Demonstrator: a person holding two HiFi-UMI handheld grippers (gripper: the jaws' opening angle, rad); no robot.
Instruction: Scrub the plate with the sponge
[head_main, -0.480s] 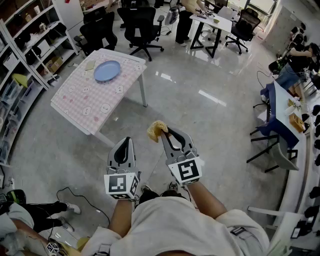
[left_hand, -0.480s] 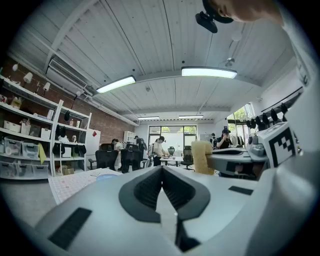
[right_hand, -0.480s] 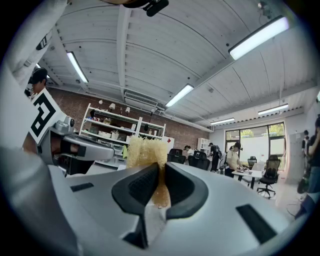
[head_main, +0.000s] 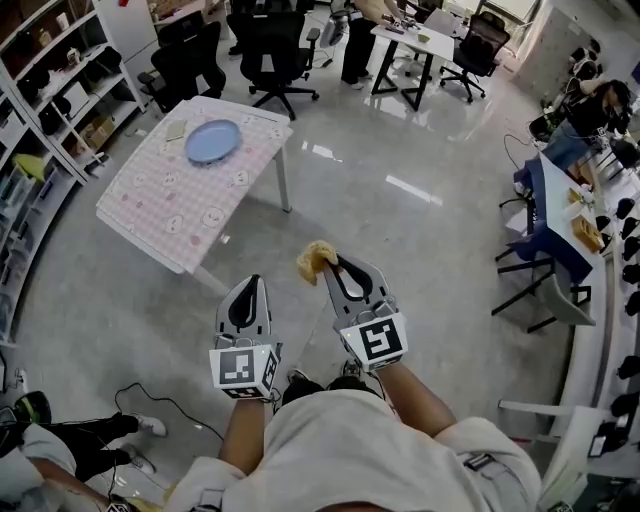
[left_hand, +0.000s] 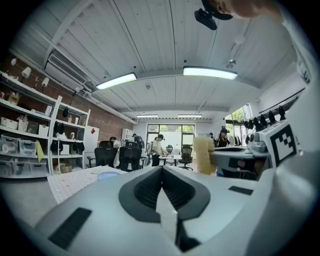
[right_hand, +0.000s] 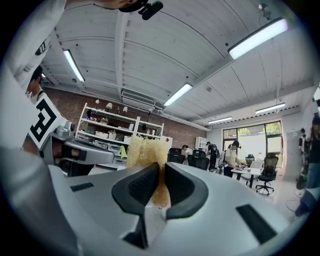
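Right tool (head_main: 328, 263) still pinching sponge (head_main: 312, 257), plate (head_main: 213, 141) barely shifted

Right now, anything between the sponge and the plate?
Nothing visible. The sponge, clamped in the right hand-held gripper, is out over open floor. Only bare floor lies between it and the table where the plate sits uncovered.

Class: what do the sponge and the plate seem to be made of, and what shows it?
Sponge: probably soft foam, yellow, matt; coarse open pores, squeezed thin in the jaws of the right gripper. Plate: pale blue, smooth, even; plastic or glazed ceramic, too distant to tell.
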